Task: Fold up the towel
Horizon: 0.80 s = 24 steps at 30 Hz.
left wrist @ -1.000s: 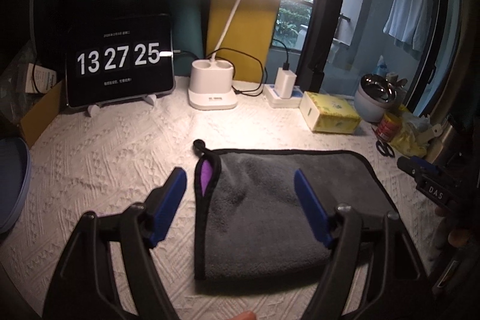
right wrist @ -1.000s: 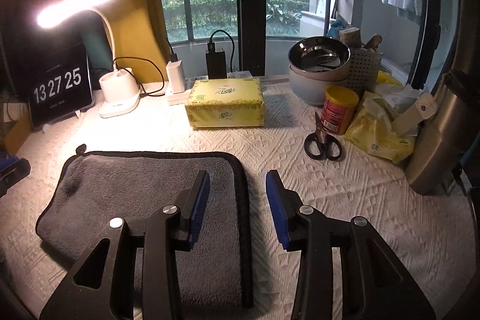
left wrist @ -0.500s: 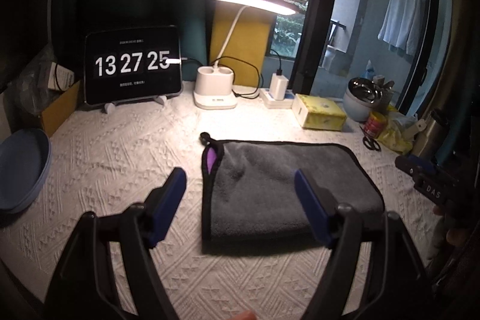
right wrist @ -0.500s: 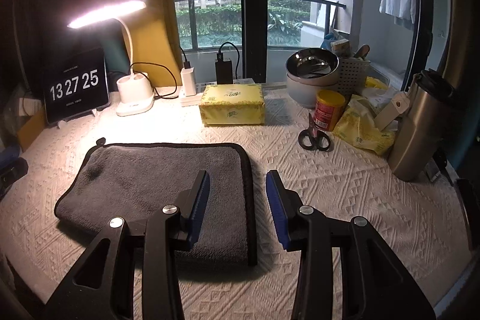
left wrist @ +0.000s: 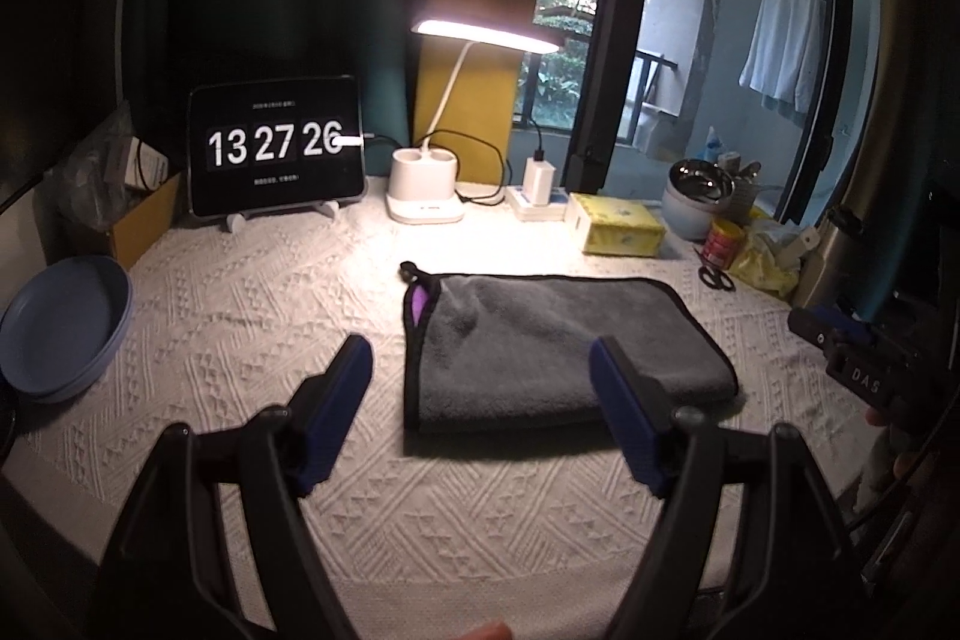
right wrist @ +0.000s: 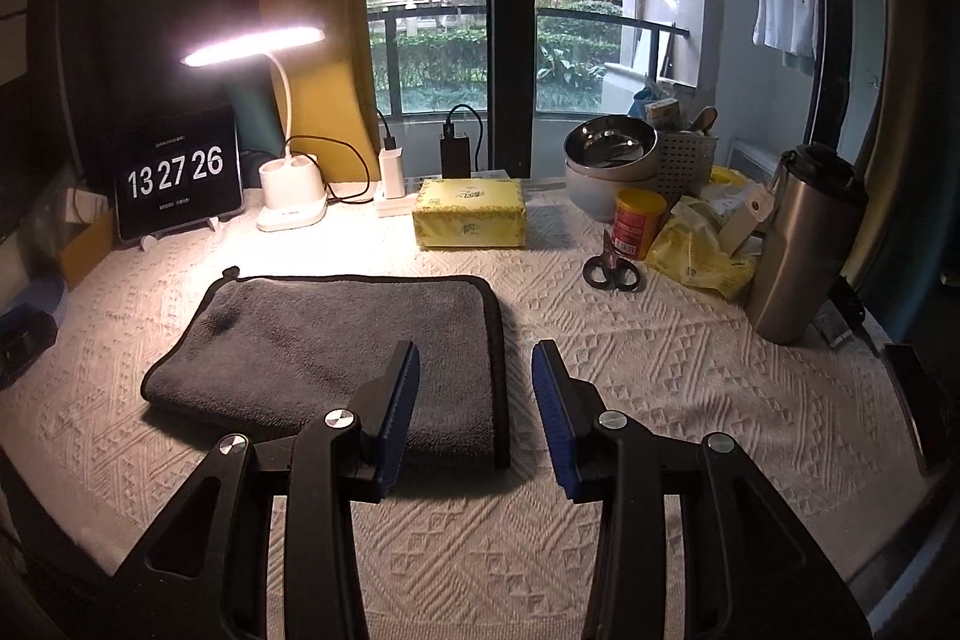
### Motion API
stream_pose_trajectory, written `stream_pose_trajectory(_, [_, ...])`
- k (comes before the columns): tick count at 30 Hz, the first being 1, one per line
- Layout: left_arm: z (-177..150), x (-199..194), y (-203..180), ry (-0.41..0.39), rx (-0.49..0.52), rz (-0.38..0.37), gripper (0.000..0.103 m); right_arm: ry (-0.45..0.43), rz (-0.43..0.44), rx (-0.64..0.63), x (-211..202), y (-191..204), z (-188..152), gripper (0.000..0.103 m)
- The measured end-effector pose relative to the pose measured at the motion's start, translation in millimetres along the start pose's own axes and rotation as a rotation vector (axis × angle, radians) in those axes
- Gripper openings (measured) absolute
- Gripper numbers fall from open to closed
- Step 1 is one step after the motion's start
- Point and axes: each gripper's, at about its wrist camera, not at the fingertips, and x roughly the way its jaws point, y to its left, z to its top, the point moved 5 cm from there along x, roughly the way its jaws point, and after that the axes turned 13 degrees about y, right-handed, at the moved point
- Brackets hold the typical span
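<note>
A grey towel [left wrist: 558, 346] with black trim lies folded flat on the white textured tablecloth [left wrist: 252, 316]; a purple inner face shows at its far left corner. It also shows in the right wrist view [right wrist: 336, 340]. My left gripper [left wrist: 480, 394] is open and empty, held above the table near the towel's front edge. My right gripper [right wrist: 474, 394] is open and empty, above the towel's front right corner. The right gripper's body shows at the right of the left wrist view [left wrist: 852, 358].
At the back stand a tablet clock [left wrist: 276, 154], a lit desk lamp [left wrist: 426, 196], a charger [left wrist: 539, 184] and a yellow tissue box [right wrist: 471, 214]. Blue plates [left wrist: 60, 322] sit left. Scissors [right wrist: 612, 268], a red can [right wrist: 639, 223], bowls [right wrist: 609, 166] and a steel flask [right wrist: 804, 244] crowd the right.
Both grippers have pulled back and up from the towel, so more of the table shows. The towel has not moved. Both stay open.
</note>
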Motion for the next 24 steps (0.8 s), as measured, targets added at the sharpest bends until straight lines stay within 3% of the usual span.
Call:
stream_pose_trajectory(15, [-25,-50,-9,-0.074,0.022,-0.007,0.077,-0.062,-0.007,-0.01,-55,4,-27,0.041])
stream_pose_trajectory(19, [-29,-64,-13,-0.109,0.035,-0.014,0.096,-0.091,-0.011,-0.013,-74,4,-32,0.041])
stream_pose_trajectory(24, [-31,-83,-15,-0.145,0.035,-0.015,0.097,-0.122,-0.017,-0.017,-96,2,-37,0.042])
